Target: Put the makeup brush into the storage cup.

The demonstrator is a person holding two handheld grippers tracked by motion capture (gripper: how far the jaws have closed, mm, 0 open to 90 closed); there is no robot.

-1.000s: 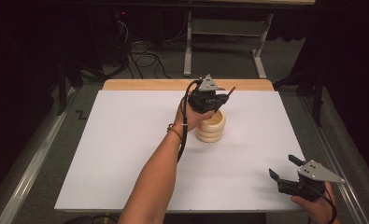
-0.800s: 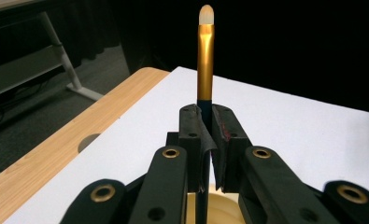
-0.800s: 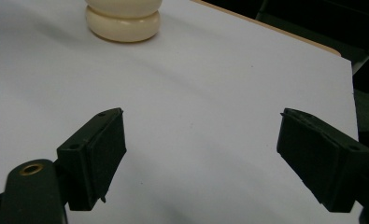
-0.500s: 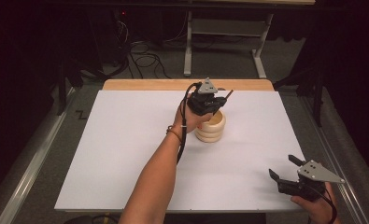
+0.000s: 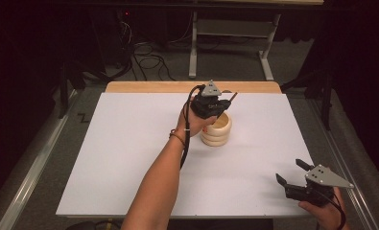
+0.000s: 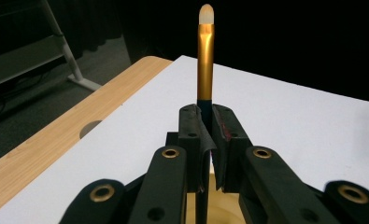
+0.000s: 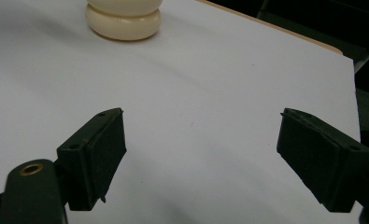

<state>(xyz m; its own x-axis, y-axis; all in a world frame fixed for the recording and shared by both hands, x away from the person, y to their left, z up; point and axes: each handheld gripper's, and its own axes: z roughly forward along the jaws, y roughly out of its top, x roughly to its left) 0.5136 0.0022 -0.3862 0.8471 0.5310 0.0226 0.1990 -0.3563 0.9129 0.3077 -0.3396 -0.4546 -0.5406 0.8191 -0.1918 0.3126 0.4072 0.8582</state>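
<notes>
Nothing has moved: left gripper [image 6: 209,135] pinches brush [image 6: 205,56], seemingly above holder [image 5: 216,129].

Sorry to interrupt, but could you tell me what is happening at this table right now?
A person is working with a handheld gripper in each hand. The left gripper is shut on a slim brush with a gold ferrule and a pale tip, held just above a cream ribbed holder on the white table. The right gripper rests near the table's near right corner, its fingers wide apart with nothing between them.
</notes>
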